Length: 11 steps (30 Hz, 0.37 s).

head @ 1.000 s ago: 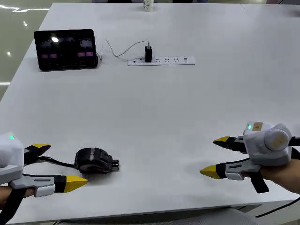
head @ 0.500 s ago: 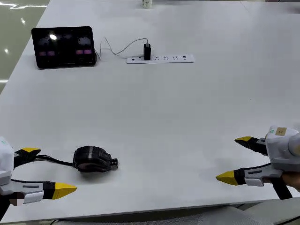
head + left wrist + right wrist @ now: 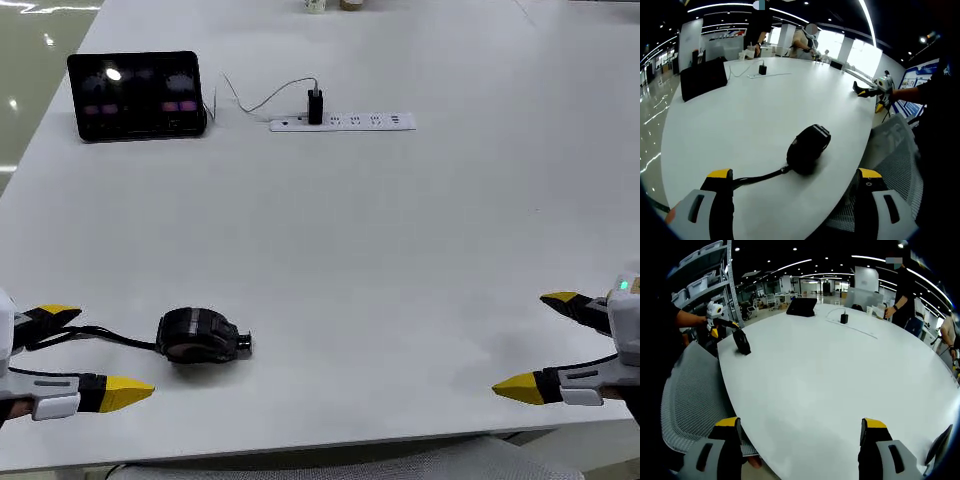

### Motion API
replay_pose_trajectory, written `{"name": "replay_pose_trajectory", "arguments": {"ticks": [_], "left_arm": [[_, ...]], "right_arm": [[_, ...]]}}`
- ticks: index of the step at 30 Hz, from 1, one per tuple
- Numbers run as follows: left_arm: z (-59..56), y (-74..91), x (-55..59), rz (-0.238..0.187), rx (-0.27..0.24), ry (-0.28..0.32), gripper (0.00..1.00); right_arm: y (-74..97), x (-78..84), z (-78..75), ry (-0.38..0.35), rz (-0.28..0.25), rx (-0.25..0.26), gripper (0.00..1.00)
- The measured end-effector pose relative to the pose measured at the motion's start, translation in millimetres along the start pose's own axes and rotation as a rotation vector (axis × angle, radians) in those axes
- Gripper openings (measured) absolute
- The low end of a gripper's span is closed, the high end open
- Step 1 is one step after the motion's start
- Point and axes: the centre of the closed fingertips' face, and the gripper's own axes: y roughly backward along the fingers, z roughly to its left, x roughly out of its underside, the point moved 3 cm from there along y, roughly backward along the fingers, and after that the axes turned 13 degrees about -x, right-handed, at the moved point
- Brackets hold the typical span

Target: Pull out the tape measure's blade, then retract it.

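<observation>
A black tape measure (image 3: 200, 336) lies on the white table (image 3: 350, 230) near its front left, a black strap (image 3: 110, 338) trailing left from it. No blade is drawn out. My left gripper (image 3: 85, 355) stands open at the table's front left corner, its yellow tips either side of the strap's end, a short way from the case. In the left gripper view the tape measure (image 3: 809, 148) rests ahead of the open left gripper (image 3: 795, 177). My right gripper (image 3: 545, 345) is open at the front right edge, with nothing between its fingers. The right gripper view has the tape measure (image 3: 742, 342) far off.
A dark tablet (image 3: 137, 96) stands at the back left. A white power strip (image 3: 342, 123) with a black plug and thin cable lies behind the middle. Cups (image 3: 316, 5) stand at the far edge. People stand beyond the table (image 3: 802, 42). A mesh chair (image 3: 687, 400) sits below the front edge.
Both grippers have drawn back toward the table's front corners, away from each other. The left one is now further from the tape measure, which has not moved.
</observation>
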Motion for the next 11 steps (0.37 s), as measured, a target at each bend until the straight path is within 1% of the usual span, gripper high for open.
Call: {"name": "replay_pose_trajectory", "arguments": {"ticks": [2,4,7,11], "left_arm": [[2.4,-0.5,-1.8,-0.014,-0.015,-0.004,0.99],[1.3,0.0,-1.5,-0.011,-0.008,0.004,0.99],[1.8,0.7,-0.9,-0.007,-0.015,0.003,0.99],[2.7,3.2,-2.5,-0.014,-0.022,0.004,0.99]], "right_arm": [[-0.4,0.9,0.3,-0.001,0.001,-0.003,0.99],[-1.3,0.9,1.1,-0.002,0.002,-0.005,0.99],[-2.1,0.4,2.6,0.002,-0.001,-0.012,0.99],[-2.7,2.1,2.4,-0.001,0.006,-0.013,0.99]]}}
